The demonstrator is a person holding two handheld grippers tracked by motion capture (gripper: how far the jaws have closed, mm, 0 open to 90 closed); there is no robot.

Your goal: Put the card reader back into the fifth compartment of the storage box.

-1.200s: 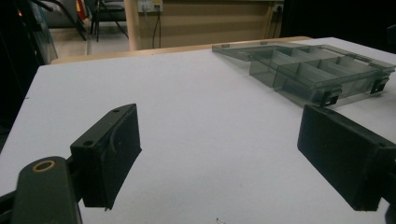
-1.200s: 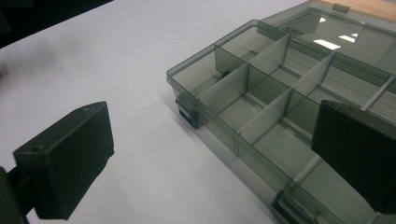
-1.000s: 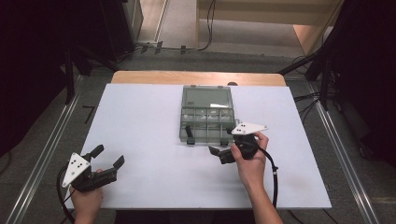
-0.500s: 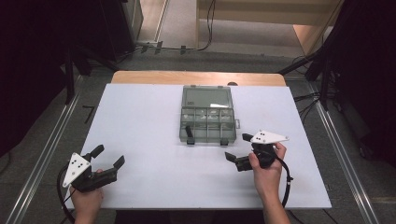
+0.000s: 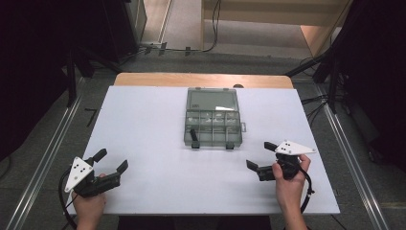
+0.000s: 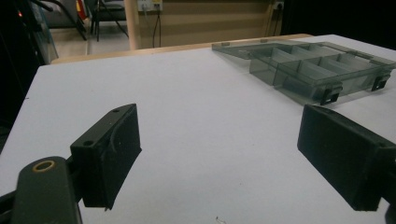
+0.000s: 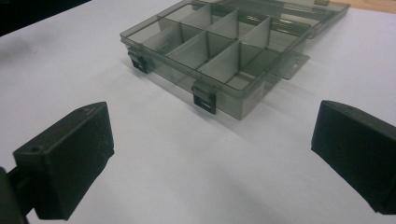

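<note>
- Box (image 5: 213, 123) sits mid-table (image 5: 143, 120), lid open flat behind it, compartments up.
- R gripper (image 5: 259, 157): jaws wide apart, holding nothing; box lies ahead of them, near but apart, latches (image 7: 204, 101) facing them.
- L gripper (image 5: 113, 160): jaws wide apart, nothing held, at table's near-left corner; box well apart, off ahead-right (image 6: 308, 70).

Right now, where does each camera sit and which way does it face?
High view: above the person's side, looking forward and down on the white table; both hands show.
Left gripper view: rides the left gripper, facing the open compartment box.
Right gripper view: rides the right gripper, jaws apart.
All share the box.
</note>
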